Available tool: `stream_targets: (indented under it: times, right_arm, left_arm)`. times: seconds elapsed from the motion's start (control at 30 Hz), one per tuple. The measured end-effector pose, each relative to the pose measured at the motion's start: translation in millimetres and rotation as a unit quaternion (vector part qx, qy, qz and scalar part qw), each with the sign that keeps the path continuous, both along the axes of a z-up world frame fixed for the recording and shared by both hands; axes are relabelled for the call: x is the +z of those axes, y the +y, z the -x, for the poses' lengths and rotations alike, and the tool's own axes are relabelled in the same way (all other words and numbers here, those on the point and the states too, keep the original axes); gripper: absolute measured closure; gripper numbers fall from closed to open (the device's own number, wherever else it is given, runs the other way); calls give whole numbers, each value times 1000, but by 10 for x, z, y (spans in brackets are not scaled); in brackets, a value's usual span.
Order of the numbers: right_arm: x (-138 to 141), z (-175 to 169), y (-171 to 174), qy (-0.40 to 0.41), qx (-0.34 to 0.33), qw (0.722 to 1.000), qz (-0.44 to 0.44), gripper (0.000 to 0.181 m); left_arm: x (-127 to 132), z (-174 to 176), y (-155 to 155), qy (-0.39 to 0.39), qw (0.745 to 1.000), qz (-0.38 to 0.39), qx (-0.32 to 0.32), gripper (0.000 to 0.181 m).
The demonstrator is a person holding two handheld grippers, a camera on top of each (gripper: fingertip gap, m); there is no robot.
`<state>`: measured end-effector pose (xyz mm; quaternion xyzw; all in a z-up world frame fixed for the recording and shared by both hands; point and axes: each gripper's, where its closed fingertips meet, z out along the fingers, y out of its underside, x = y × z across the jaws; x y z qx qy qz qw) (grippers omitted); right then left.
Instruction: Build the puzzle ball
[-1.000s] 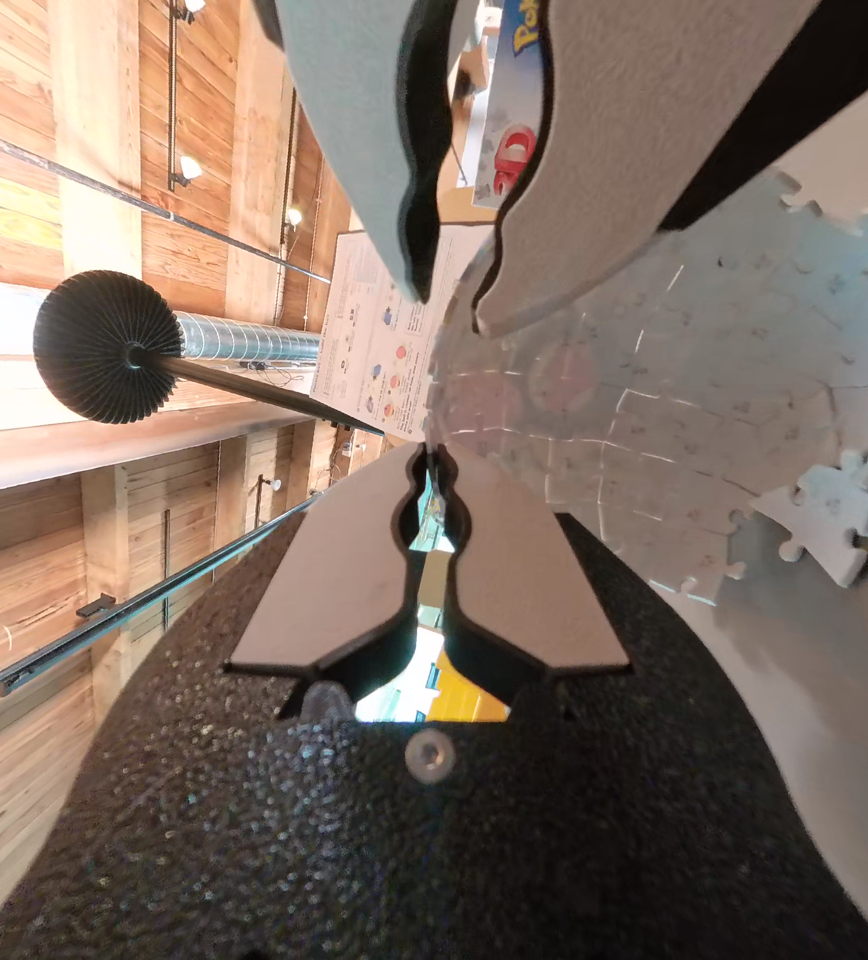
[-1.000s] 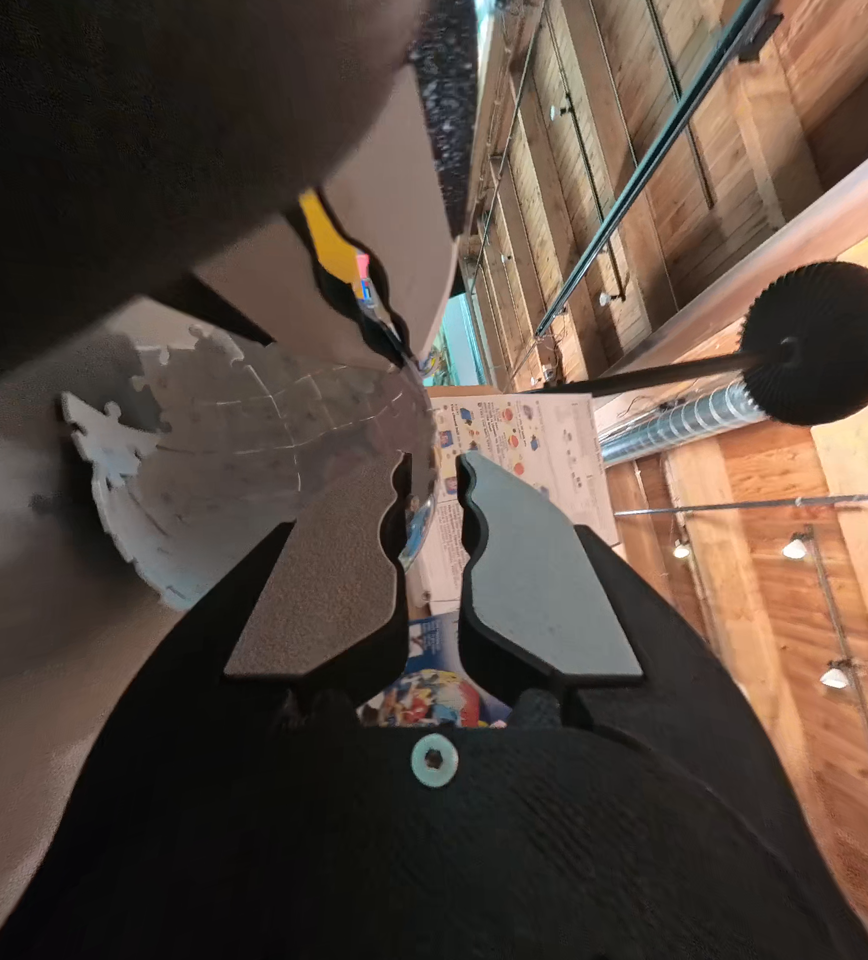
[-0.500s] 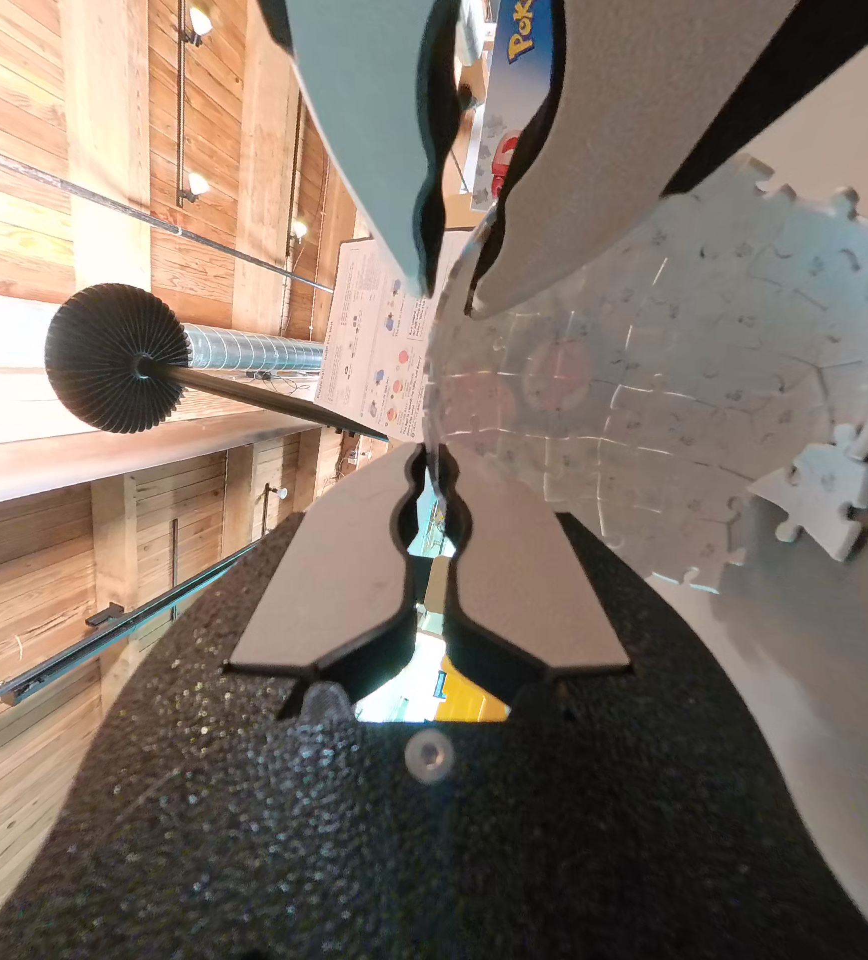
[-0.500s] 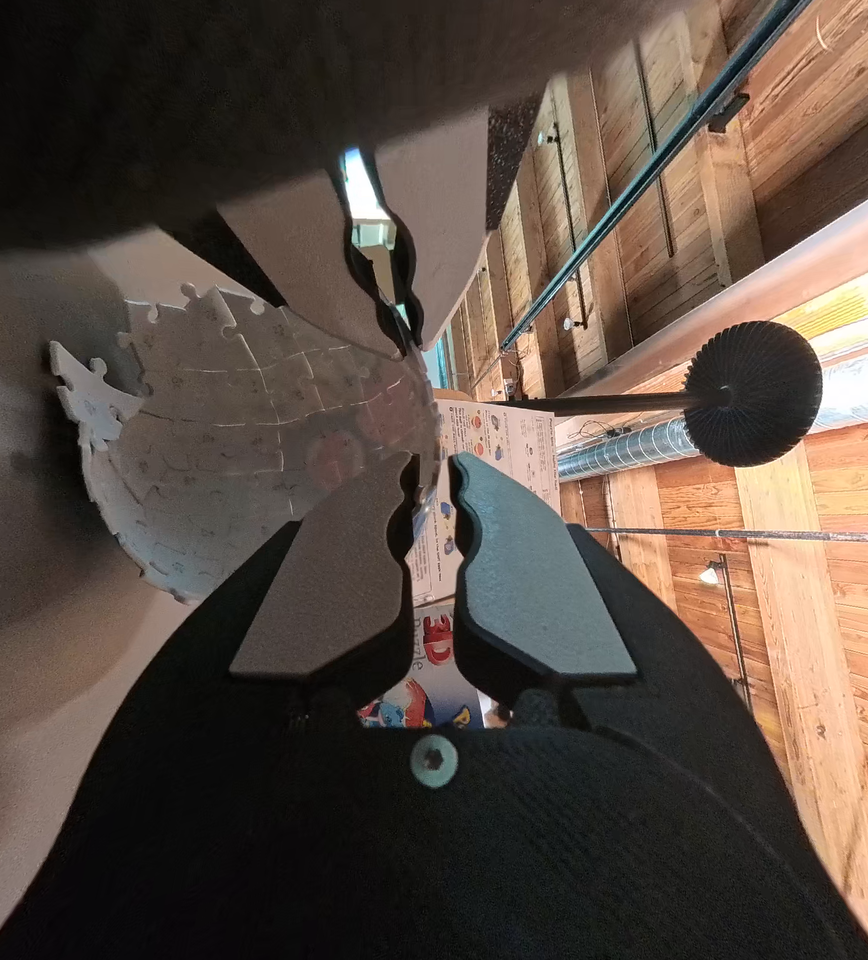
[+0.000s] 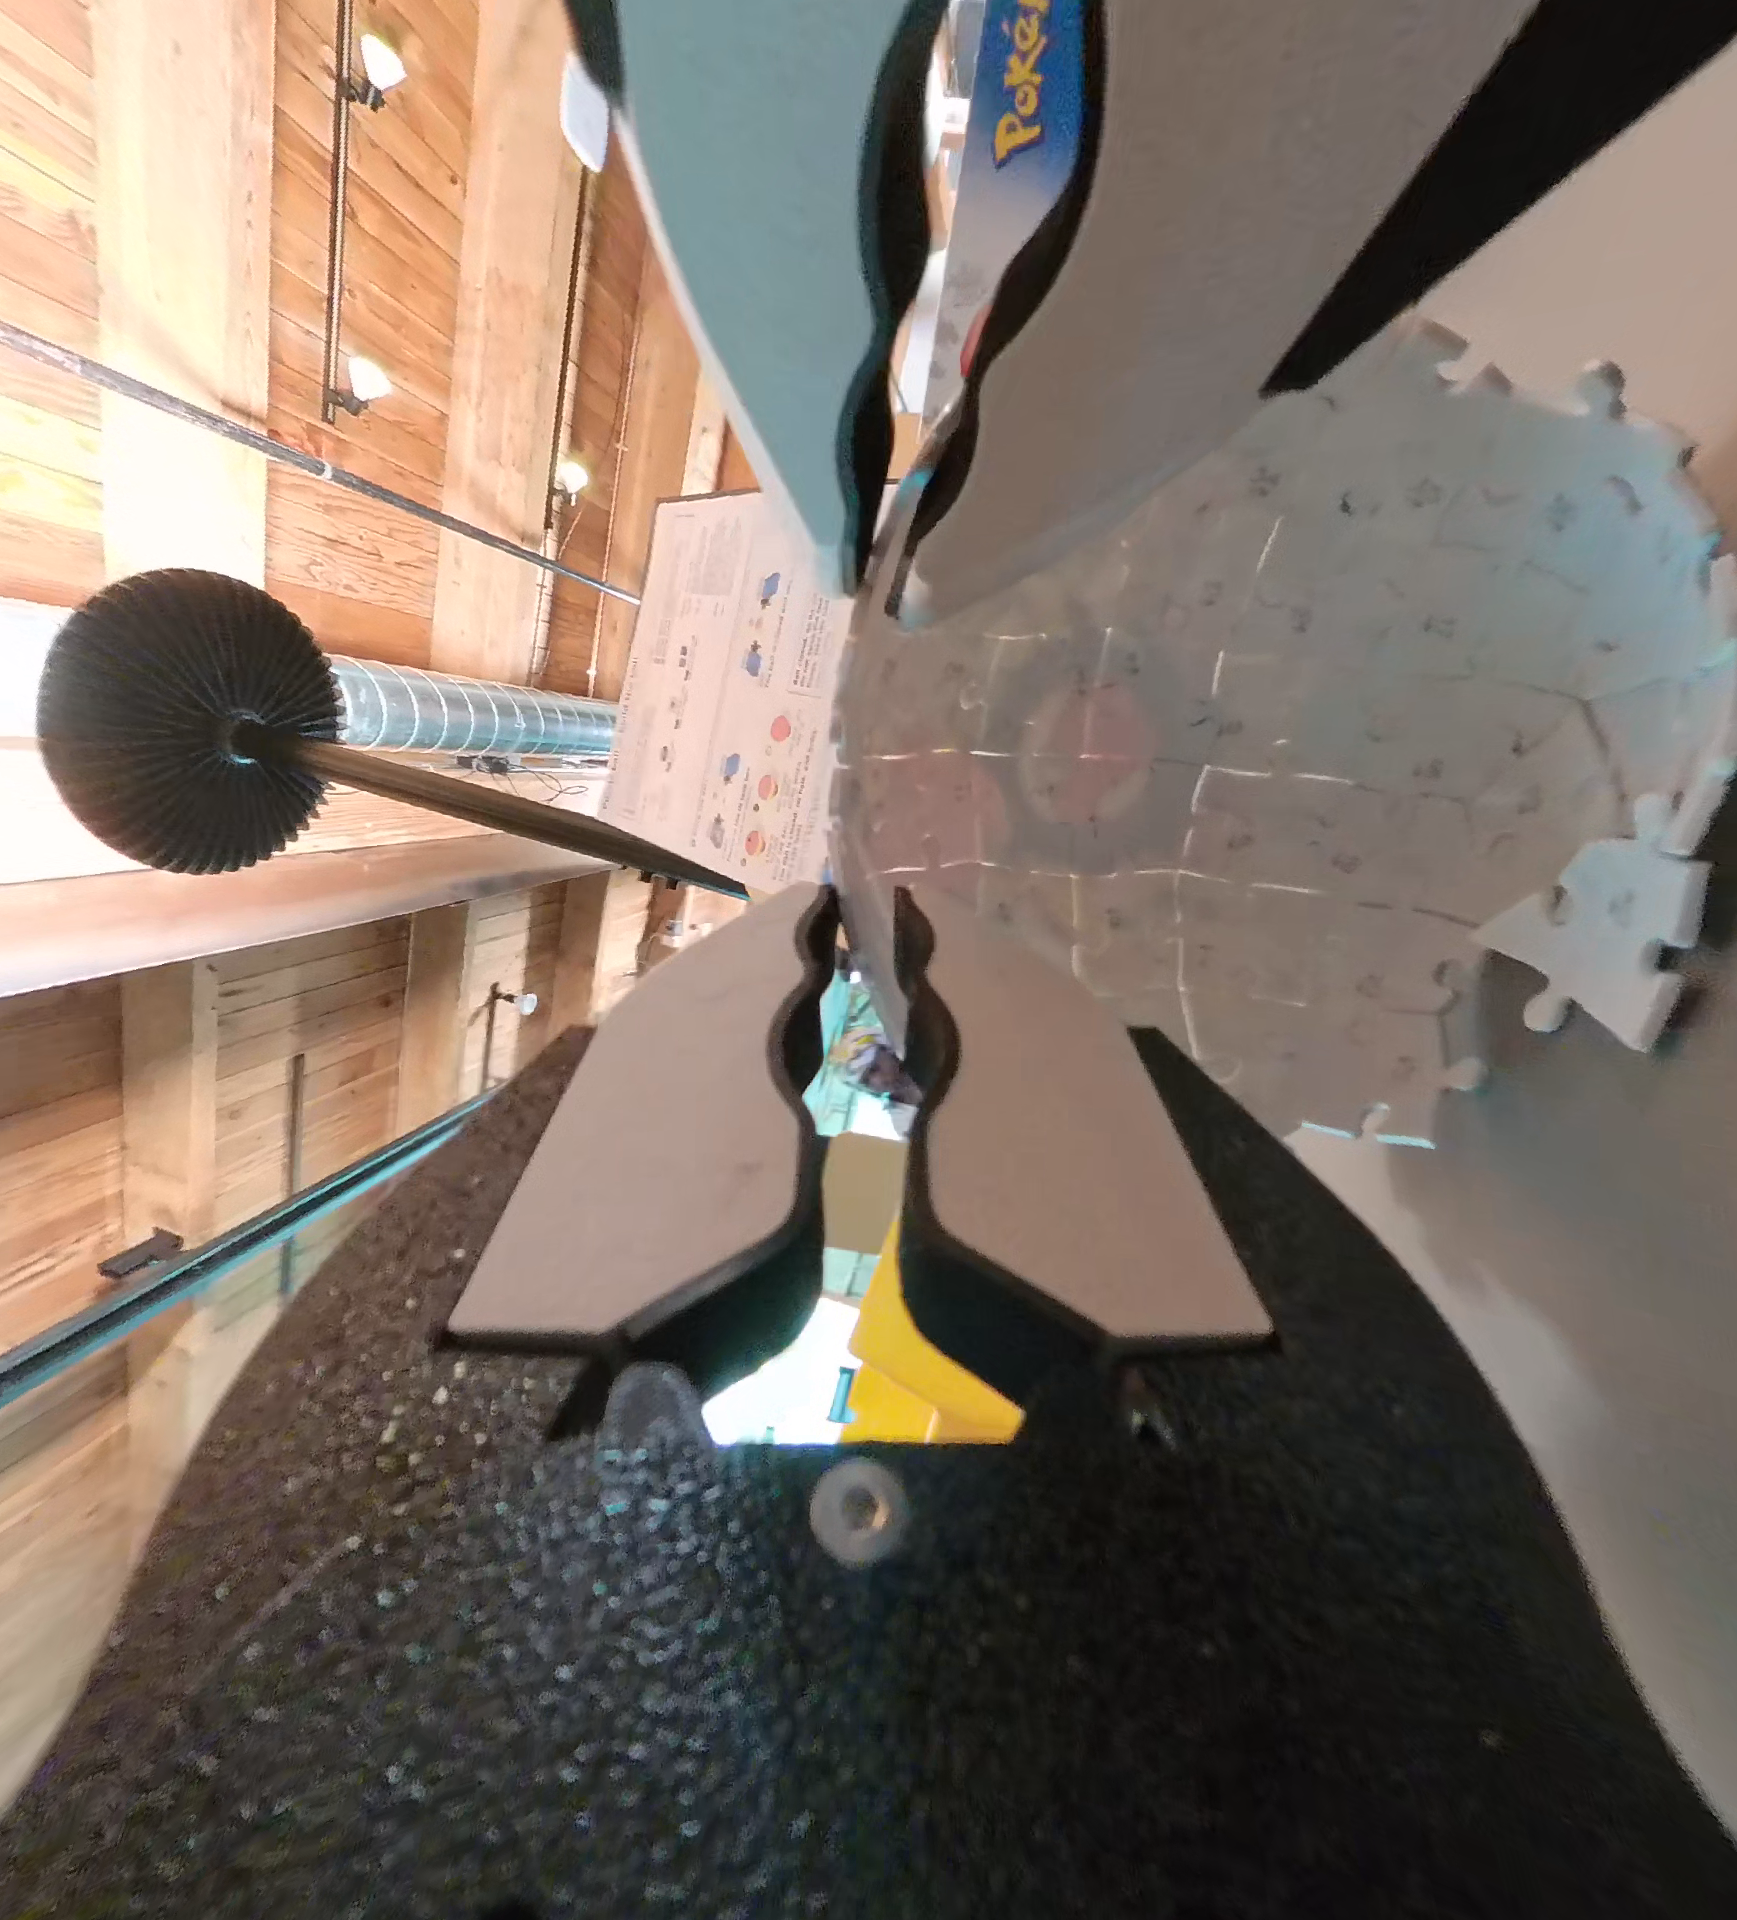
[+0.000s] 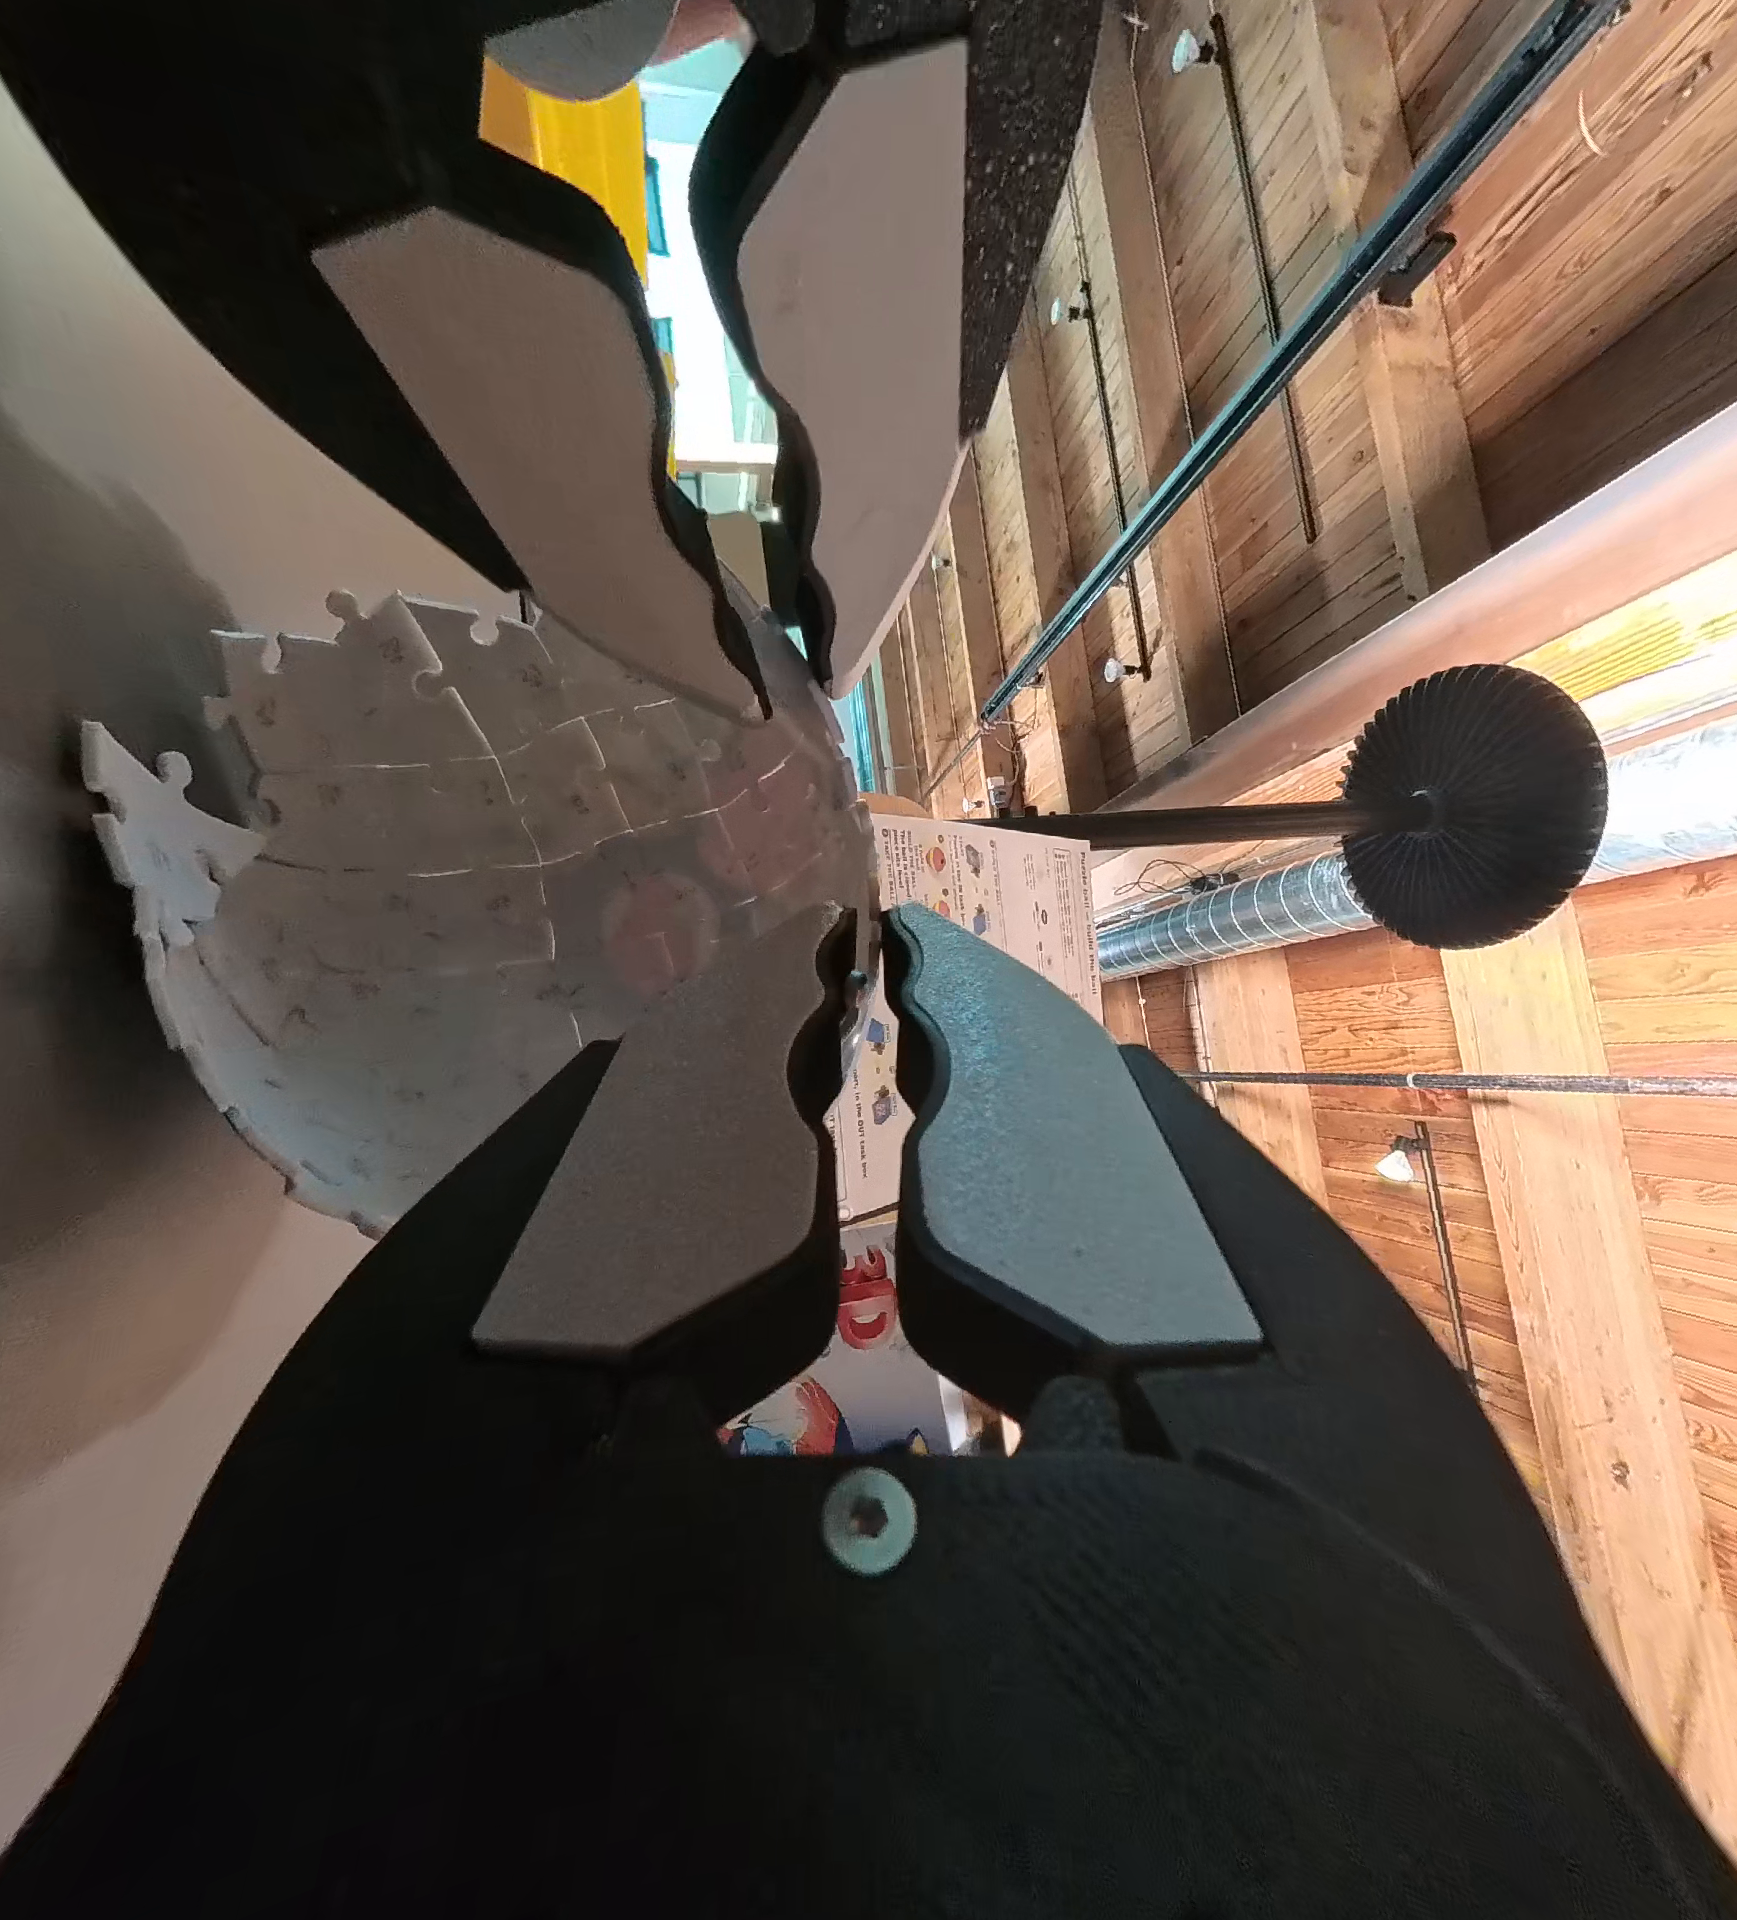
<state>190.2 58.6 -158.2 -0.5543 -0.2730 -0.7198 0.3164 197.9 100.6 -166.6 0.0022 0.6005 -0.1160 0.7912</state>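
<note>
The puzzle ball is a half-built white shell, seen from its hollow inside, with a jagged open rim. One piece sticks out at the rim. My left gripper is shut on the near edge of the shell. My right gripper comes in from the top and is shut on the same edge a little further along. In the right wrist view the shell is at left, the right gripper pinches its edge, and the left gripper pinches it from above. The protruding piece shows at far left.
Both views are rolled sideways. A printed instruction sheet stands behind the shell, with the puzzle box near it. A black pleated disc on a pole and a metal duct are against wooden walls. The beige tabletop lies beside the shell. The left gripper's tips are roughly 5 centimeters from the right gripper's.
Both grippers have turned slightly with the shell held between them. In the right wrist view the left gripper has swung further into sight. Both grips are unchanged.
</note>
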Motion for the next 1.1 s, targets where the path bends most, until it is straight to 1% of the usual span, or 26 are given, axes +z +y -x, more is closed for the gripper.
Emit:
stream_targets:
  times: [0.1, 0.17, 0.2, 0.23, 0.3, 0.33, 0.4, 0.43, 0.47, 0.5, 0.53, 0.57, 0.63, 0.7, 0.83, 0.97, 1.1]
  right_arm:
    - [3, -2, -7, 5, 0, 1000, -6, 177]
    - [-5, -1, -9, 10, 1, 1000, -9, 177]
    - [-6, -1, -11, 10, 0, 1000, -10, 177]
    - [-3, -2, -13, 12, 0, 1000, -12, 177]
    - [-3, 2, -14, 15, 1, 1000, -15, 177]
    - [-3, 7, -15, 16, 3, 1000, -18, 177]
    - [-7, 12, -15, 21, 4, 1000, -22, 177]
    - [-8, 15, -13, 22, 5, 999, -23, 177]
    - [-6, 14, -12, 23, 5, 999, -24, 177]
    - [-3, 13, -13, 24, 5, 999, -26, 177]
    - [-3, 13, -15, 24, 5, 999, -26, 177]
    - [-5, 12, -18, 26, 5, 999, -27, 177]
    - [-8, 16, -23, 28, 7, 999, -29, 177]
    - [-11, 15, -26, 32, 8, 999, -32, 177]
    - [-14, 27, -22, 35, 10, 999, -34, 177]
    - [-17, 41, -22, 40, 11, 998, -39, 177]
    - [-21, 49, -31, 45, 11, 998, -43, 176]
  left_arm:
    - [-18, 31, 18, 25, 999, 27, -13, 169]
    - [-29, 110, 3, 49, 997, 52, -36, 167]
    - [-24, 175, -10, 65, 994, 74, -52, 169]
    - [-25, 250, -41, 88, 988, 103, -75, 176]
    - [-84, 397, -160, 168, 963, 165, -132, 181]
    - [-138, 431, -199, 217, 946, 191, -144, 181]
    - [-254, 412, -214, 306, 910, 245, -134, 181]
    - [-297, 403, -250, 345, 887, 273, -140, 181]
    - [-336, 389, -295, 380, 863, 299, -148, 181]
    - [-369, 357, -321, 401, 847, 315, -152, 181]
    - [-401, 308, -323, 407, 845, 314, -151, 181]
    - [-447, 259, -310, 405, 855, 291, -144, 181]
    - [-522, 186, -294, 389, 885, 220, -129, 181]
    - [-609, 141, -302, 375, 906, 152, -122, 181]
    - [-804, 88, -300, 390, 910, 83, -117, 181]
    - [-858, 40, -325, 384, 915, 29, -117, 181]
    - [-970, 24, -367, 382, 917, -19, -115, 181]
